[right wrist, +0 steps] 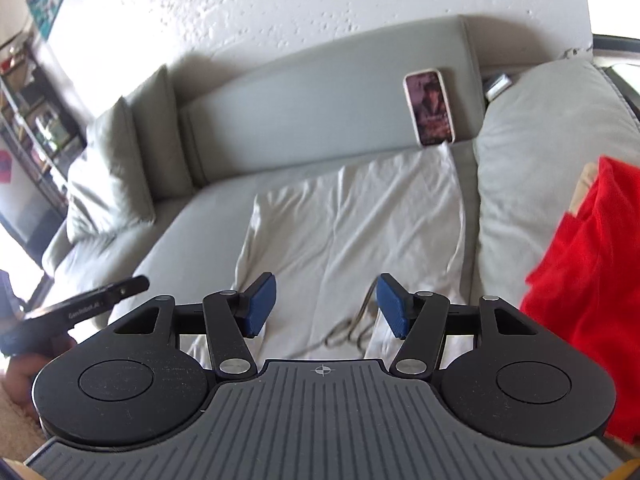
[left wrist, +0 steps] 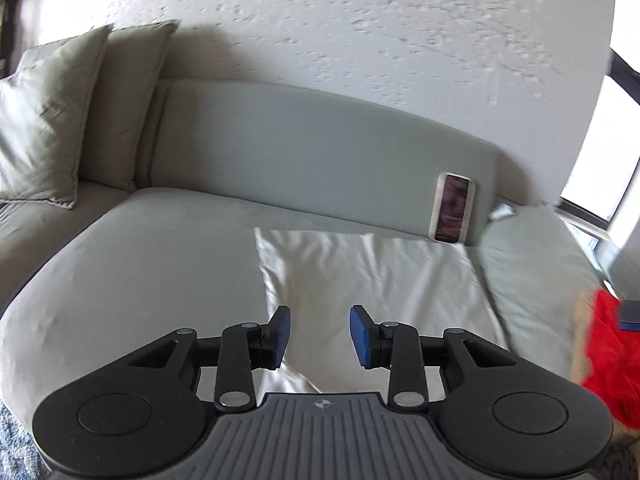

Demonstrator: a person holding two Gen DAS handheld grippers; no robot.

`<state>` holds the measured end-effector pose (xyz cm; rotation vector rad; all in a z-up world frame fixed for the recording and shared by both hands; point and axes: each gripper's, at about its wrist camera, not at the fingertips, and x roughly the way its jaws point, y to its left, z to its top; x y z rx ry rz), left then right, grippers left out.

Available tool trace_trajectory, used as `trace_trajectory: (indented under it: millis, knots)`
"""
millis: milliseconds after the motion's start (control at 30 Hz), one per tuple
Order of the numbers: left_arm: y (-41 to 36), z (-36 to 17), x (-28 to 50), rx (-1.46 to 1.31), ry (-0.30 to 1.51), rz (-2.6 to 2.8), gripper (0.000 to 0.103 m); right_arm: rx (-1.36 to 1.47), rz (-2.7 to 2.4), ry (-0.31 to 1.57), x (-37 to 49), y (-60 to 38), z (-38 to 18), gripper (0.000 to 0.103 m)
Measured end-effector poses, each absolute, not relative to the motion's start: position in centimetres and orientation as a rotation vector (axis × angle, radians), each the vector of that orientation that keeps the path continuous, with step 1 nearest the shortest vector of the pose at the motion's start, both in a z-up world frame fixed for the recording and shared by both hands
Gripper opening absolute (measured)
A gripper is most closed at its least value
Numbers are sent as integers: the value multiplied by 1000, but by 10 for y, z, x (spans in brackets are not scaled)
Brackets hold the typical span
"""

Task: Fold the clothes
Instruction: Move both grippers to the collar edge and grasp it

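Both grippers hang with jaws apart and empty, left gripper [left wrist: 319, 335] narrower than right gripper [right wrist: 327, 305], above a white garment [right wrist: 352, 232]. It lies flat and creased on the matte grey sofa [left wrist: 152, 264], long axis toward twelve o'clock, where a phone [right wrist: 430, 107] leans. Red cloth [right wrist: 588, 280], perhaps fleece, sits at three o'clock.

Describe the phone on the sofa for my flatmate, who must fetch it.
On the grey-green sofa, follow the backrest toward the window end. The phone leans upright against it, just beyond the white cloth's far corner; pale case, dark screen.
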<state>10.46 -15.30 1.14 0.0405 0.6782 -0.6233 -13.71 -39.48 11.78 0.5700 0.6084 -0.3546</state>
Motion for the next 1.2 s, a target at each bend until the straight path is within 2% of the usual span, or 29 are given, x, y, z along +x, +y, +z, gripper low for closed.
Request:
trace_trajectory:
  millis: [167, 433, 500, 567, 733, 900, 1000, 1200]
  knots:
    - [-181, -10, 186, -17, 799, -578, 32, 621, -403, 609, -82, -445, 110, 62]
    - [-244, -56, 263, 45, 888, -641, 32, 781, -531, 715, 7, -535, 40, 61]
    - [-259, -67, 281, 92, 883, -628, 35, 793, -556, 728, 33, -557, 23, 61]
    - [-272, -80, 300, 120, 886, -568, 49, 794, -592, 750, 56, -579, 7, 61]
    - [-288, -111, 340, 137, 867, -430, 53, 767, -665, 751, 93, -636, -41, 61]
    - [-287, -134, 375, 54, 921, -472, 52, 793, -665, 741, 113, -673, -79, 55]
    - [-295, -146, 391, 31, 946, -511, 47, 801, -668, 714, 119, -688, -90, 54]
    - [-317, -154, 389, 130, 874, -573, 43, 730, -601, 738, 142, -700, -104, 49]
